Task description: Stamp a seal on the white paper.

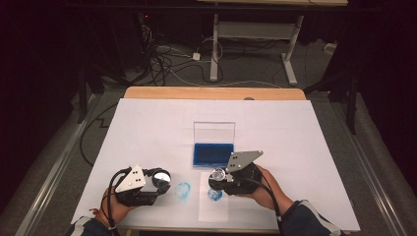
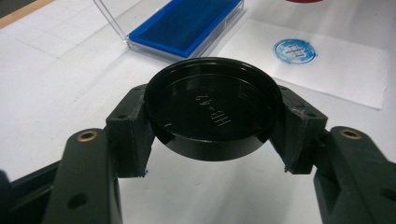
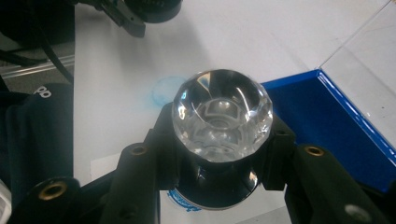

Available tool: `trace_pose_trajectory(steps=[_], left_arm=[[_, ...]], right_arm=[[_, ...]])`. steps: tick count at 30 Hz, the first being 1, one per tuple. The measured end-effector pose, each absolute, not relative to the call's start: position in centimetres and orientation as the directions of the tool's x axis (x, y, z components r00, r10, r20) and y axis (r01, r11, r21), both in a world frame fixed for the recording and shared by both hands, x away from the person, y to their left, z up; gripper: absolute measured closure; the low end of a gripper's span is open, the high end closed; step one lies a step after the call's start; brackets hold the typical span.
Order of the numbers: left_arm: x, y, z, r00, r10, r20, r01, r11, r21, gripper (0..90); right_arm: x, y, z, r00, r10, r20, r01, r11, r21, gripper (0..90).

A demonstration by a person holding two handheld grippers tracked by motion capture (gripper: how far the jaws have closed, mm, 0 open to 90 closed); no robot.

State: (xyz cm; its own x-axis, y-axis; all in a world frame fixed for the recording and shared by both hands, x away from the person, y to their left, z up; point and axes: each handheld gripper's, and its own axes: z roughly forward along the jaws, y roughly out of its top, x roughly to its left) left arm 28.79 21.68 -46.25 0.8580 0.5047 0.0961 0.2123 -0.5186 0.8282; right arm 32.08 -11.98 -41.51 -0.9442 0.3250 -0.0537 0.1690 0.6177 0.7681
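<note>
My left gripper [image 1: 158, 180] [image 2: 215, 120] is shut on a round black cap [image 2: 212, 109] marked with raised letters, held just above the white sheet at the front left. My right gripper [image 1: 219, 178] [image 3: 219, 154] is shut on the dark body of a stamp, whose clear faceted knob [image 3: 222, 114] faces the camera. The stamp [image 1: 218, 175] hangs over a white paper slip [image 1: 214, 209] that bears a round blue print [image 1: 214, 194] [image 2: 295, 50]. Behind the stamp lies a blue ink pad [image 1: 212, 153] [image 2: 184, 23] [image 3: 327, 121] in a clear case with its lid [image 1: 214, 132] standing upright.
A fainter blue mark [image 1: 183, 190] [image 3: 166, 91] sits on the white table cover [image 1: 147, 123] between the two grippers. The wooden table edge [image 1: 211, 92] runs along the back. Cables and table legs [image 1: 214, 49] lie on the floor beyond.
</note>
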Motion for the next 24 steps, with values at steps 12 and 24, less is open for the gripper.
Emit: trace_pose_trajectory(steps=[12,24], left_arm=[[29.0,19.1,-46.2,0.884,0.463,0.065,0.207,-0.512,0.834,36.2],[29.1,16.3,-46.1,0.907,0.419,0.047,0.198,-0.521,0.83,36.2]], right_arm=[[31.9,-12.7,-40.0,-0.937,0.345,-0.058,0.164,0.579,0.799,59.4],[31.8,-12.8,-39.5,-0.939,0.341,-0.051,0.159,0.56,0.813,59.4]])
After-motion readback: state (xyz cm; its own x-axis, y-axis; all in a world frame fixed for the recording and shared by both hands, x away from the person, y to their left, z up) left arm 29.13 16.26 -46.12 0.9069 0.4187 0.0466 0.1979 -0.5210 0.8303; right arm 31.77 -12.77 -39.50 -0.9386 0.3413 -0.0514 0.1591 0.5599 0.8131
